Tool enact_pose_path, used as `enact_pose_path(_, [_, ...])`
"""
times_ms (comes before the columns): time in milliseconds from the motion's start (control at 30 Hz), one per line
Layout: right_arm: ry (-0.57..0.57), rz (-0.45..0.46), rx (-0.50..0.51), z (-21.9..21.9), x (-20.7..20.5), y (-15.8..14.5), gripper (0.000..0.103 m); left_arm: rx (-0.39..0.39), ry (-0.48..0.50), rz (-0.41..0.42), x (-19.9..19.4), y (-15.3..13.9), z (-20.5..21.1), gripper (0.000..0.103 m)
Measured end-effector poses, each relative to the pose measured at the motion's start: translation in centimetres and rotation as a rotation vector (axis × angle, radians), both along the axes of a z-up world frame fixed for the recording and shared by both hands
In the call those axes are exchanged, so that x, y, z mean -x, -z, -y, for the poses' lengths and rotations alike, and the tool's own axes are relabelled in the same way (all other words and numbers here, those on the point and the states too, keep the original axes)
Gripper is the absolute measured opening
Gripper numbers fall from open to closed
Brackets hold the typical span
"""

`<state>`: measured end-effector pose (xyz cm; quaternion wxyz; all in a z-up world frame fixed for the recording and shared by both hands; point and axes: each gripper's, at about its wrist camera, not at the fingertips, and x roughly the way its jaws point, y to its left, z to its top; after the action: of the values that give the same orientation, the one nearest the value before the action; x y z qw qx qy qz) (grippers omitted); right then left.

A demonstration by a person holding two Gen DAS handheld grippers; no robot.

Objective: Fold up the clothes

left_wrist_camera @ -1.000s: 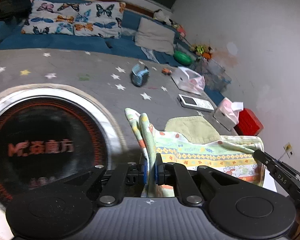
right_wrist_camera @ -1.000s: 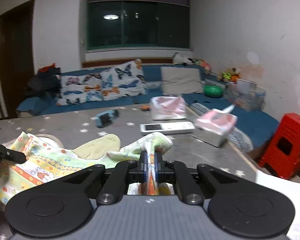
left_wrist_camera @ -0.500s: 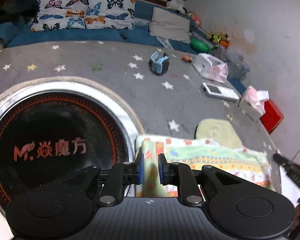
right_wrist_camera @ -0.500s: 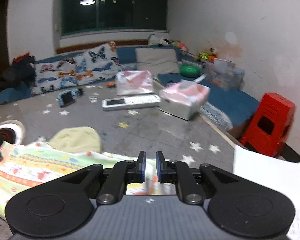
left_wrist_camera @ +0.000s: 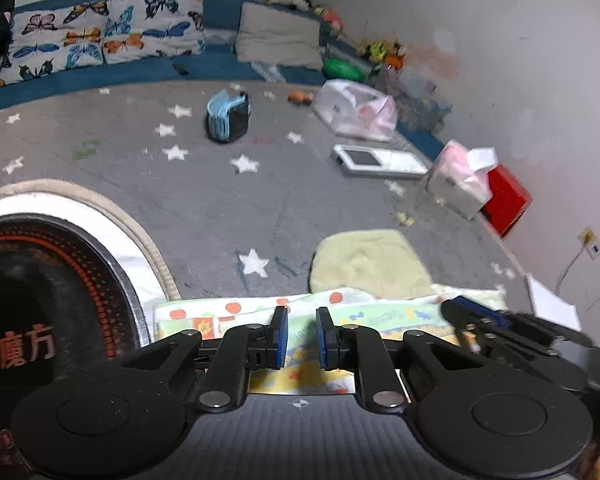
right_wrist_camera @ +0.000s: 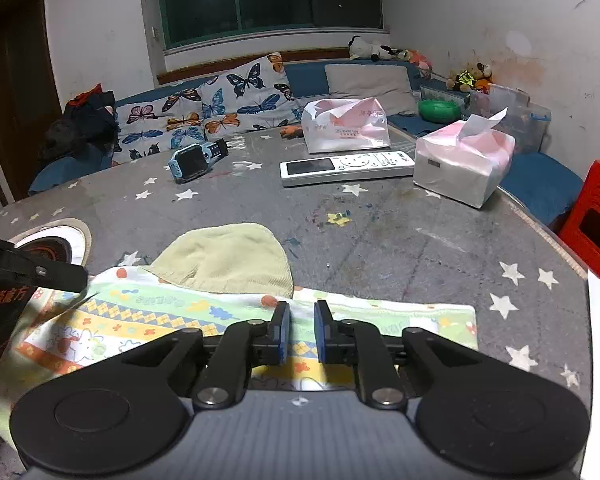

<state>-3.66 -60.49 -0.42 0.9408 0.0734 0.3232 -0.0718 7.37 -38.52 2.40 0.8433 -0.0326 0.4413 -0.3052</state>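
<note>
The patterned cloth (right_wrist_camera: 228,320) lies flat on the grey bench (right_wrist_camera: 400,248), with a pale green cloth (right_wrist_camera: 228,258) touching its far edge. The left gripper (left_wrist_camera: 301,338) and right gripper (right_wrist_camera: 300,334) hover over it, fingers apart, grasping nothing.

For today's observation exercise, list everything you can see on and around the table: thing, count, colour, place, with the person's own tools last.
Patterned cloth: 1, pale green, yellow, orange; flat at near table edge.
Beige cloth: 1, beside and partly on the patterned cloth.
Table: 1, grey with white stars.
Remote control: 1, white; mid-table.
Tissue pack: 1, pink-white; right of remote.
Plastic bag: 1, pink-white; far side.
Smartwatch: 1, blue-black; far left.
Round cooktop: 1, black, red markings; left.
Stool: 1, red; right of table.
Butterfly cushions: 2, on blue sofa.
Left gripper: open, above the patterned cloth.
Right gripper: open, above the patterned cloth.
</note>
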Motion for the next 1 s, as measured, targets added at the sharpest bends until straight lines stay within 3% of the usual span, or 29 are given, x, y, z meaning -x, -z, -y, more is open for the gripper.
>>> enact_pose_path(233, [-0.032, 0.023, 0.011, -1.0, 1.0, -1.3, 0.016, -0.031, 0.013, 0.014, 0.7, 0.1, 0.6, 0.017])
enact_pose_path(333, [-0.065, 0.035, 0.0, -2.0, 2.0, -1.9, 0.025, -0.035, 0.018, 0.028, 1.7, -0.4, 0.4, 0.03])
enact_pose_path(400, [-0.098, 0.04, 0.006, -3.1, 2.8, -2.3, 0.031, -0.052, 0.033, 0.055, 2.9, -0.8, 0.3, 0.03])
enact_pose_path(667, [-0.192, 0.023, 0.064, -6.8, 7.0, -2.6, 0.031, -0.109, 0.079, 0.115, 8.1, -1.3, -1.7, 0.031])
enact_pose_path(833, [-0.207, 0.014, 0.13, -8.6, 9.2, -2.3, 0.031, -0.128, 0.074, 0.135, 10.1, -0.9, -3.5, 0.032])
enact_pose_path(1000, [-0.197, 0.005, 0.128, -9.1, 10.4, -1.7, 0.032, -0.12, 0.066, 0.137, 11.0, -0.7, -4.4, 0.036])
